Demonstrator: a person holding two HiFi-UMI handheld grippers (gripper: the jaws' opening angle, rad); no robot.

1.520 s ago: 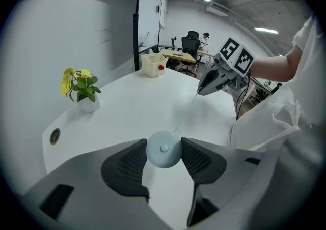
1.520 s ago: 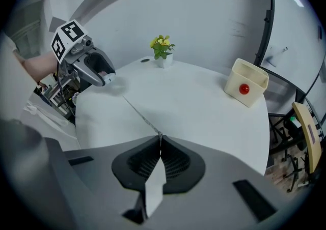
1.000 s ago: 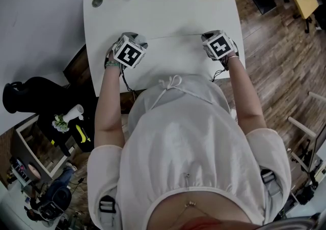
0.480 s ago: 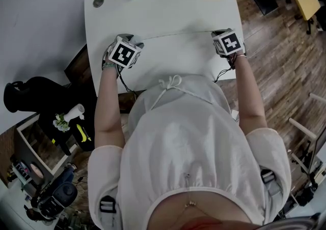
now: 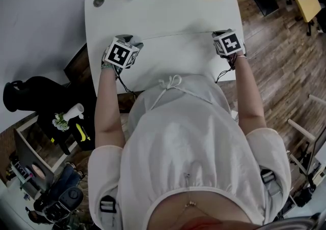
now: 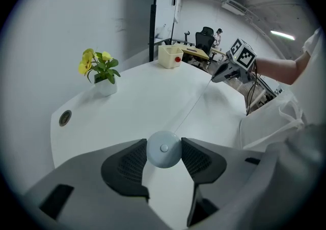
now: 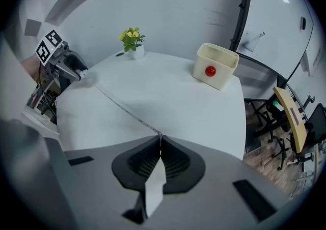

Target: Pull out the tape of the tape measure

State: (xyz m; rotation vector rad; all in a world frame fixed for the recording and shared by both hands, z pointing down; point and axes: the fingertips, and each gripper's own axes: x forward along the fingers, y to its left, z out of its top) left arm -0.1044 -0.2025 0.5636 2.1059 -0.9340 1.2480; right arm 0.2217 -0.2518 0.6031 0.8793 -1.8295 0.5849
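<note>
1. The left gripper point(image 5: 131, 39), at 8 o'clock on the white round-cornered table point(image 5: 163, 5), has its jaws partly open and clamped on the round pale-grey tape measure case point(image 6: 163, 148).
2. The right gripper point(image 7: 160, 140), at 4 o'clock, has its jaws closed, pinching the end of the thin pale tape point(image 5: 173, 34).
3. The tape is stretched straight between them, running from 9 to 3 o'clock.

From above, the left tongs point(image 5: 129, 39) cover the tape measure case point(image 6: 163, 148). Markings on the tape point(image 7: 119, 103) are too small to read; its end is hidden inside the right tongs point(image 7: 159, 142).
</note>
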